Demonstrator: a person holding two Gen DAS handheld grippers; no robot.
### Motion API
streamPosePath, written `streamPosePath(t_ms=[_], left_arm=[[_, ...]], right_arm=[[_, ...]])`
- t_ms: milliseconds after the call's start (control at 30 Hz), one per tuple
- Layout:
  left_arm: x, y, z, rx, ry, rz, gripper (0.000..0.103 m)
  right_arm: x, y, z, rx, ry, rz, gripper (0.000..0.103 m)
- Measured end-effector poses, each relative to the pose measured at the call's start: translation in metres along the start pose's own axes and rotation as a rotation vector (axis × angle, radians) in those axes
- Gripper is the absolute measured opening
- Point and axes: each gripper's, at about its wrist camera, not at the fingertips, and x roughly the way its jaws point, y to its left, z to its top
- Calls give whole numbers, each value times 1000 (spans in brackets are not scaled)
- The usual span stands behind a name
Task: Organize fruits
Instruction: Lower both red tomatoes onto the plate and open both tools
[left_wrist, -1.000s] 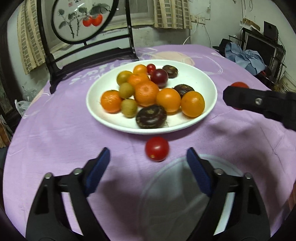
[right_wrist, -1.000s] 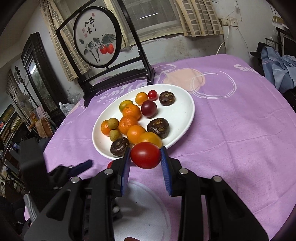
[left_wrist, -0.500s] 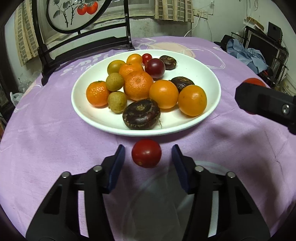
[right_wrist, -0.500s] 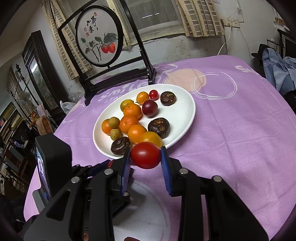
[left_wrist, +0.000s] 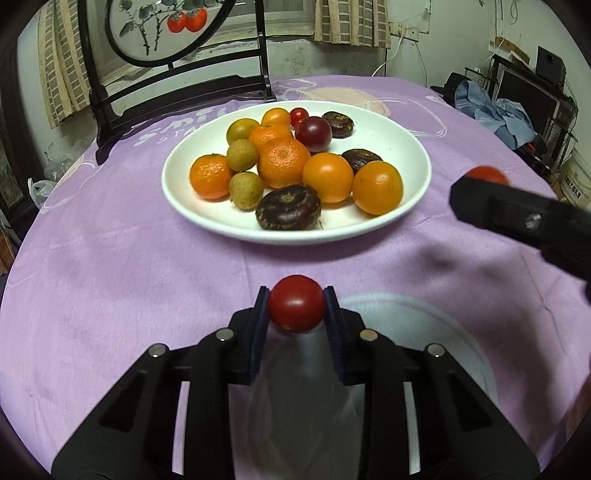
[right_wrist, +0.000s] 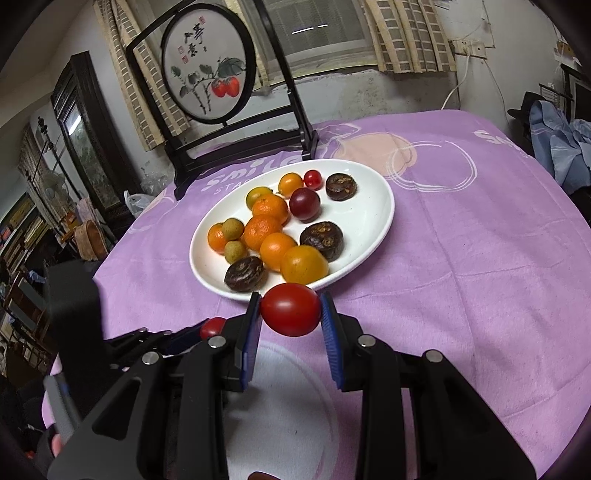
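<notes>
Left wrist view: the left gripper (left_wrist: 296, 306), angled down at the purple cloth-covered table (left_wrist: 110, 266), is closing its blue pads on a glossy round red cherry tomato (left_wrist: 296, 303), already pinched between them; just beyond sits the smooth white ceramic plate (left_wrist: 406, 147) of dimpled oranges and wrinkled dark fruits. Right wrist view: the right gripper (right_wrist: 290, 314), also tilted down, clamps a second shiny red tomato (right_wrist: 290, 309), plate just ahead.
</notes>
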Motion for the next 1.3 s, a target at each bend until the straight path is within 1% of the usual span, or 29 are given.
streamPosePath(t_ms=[133,200,300,333,433,567,633,733,900,1000,1167,1233,1300], left_arm=[[-26,10,-8,-27,-43,-46,30],[-38,16,-9,-44,-74,-70,30],[-53,27,0,-78,-124,-113,30],[-57,30,6,-89,-143,-123,30],[-61,37,28,-100,-204,-115,30],[-50,45,59,-141,-244,-111,30],[-39,48,73,-149,-256,-85,30],[-19,53,93,-156,-250,-47,30],[16,62,118,-181,-207,-32,30],[33,62,124,-171,-177,-10,30],[55,63,128,-166,-139,-3,30],[58,63,129,-163,-133,8,30],[57,63,130,-157,-138,22,41]], right_arm=[[1,4,-8,-19,24,29,32],[2,10,-10,-34,46,77,32],[0,17,-6,-44,33,122,33],[-2,19,-2,-53,13,127,33],[-3,21,15,-56,-50,112,33],[10,16,44,-32,-112,81,33],[22,12,58,-29,-133,50,33],[42,3,74,-5,-135,30,33],[73,-12,88,2,-100,-6,33],[93,-21,91,4,-59,-35,32],[111,-29,92,5,-15,-37,33],[114,-28,93,-1,-6,-27,39],[113,-26,95,-10,6,-20,45]])
